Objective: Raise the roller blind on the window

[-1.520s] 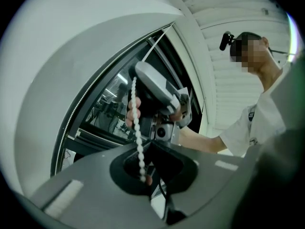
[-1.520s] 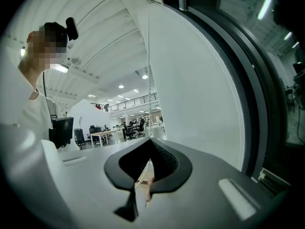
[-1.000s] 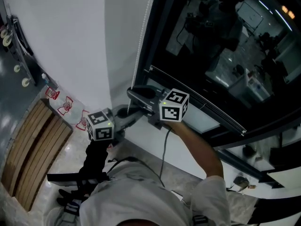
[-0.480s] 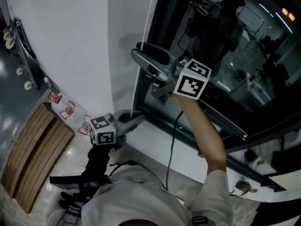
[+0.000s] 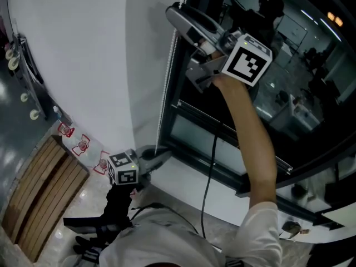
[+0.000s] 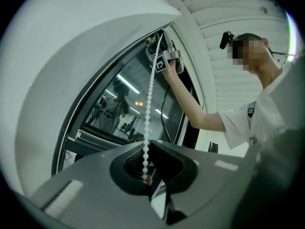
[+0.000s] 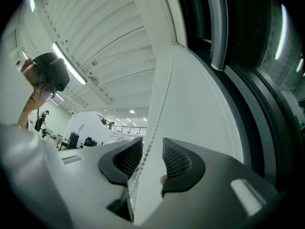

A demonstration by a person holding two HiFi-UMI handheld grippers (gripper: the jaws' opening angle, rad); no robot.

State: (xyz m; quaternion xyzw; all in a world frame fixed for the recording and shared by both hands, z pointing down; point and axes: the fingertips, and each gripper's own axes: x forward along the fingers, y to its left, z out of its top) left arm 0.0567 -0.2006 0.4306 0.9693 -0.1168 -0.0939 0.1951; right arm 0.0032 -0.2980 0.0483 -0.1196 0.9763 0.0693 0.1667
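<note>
Roller blind's white beaded chain (image 5: 167, 77): re-gripping higher for another pull.
My right gripper (image 5: 177, 16) has risen, fingers just spread round it; my left gripper (image 5: 160, 154) pinches it low.

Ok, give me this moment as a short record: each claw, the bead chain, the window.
window: dark glass in view, with reflections
left claw: low, shut on the bead chain
right claw: up high, jaws apart but just been closing; chain passes between them, not pinched
bead chain: runs up the window's left edge in the head view, from one claw to the other
</note>
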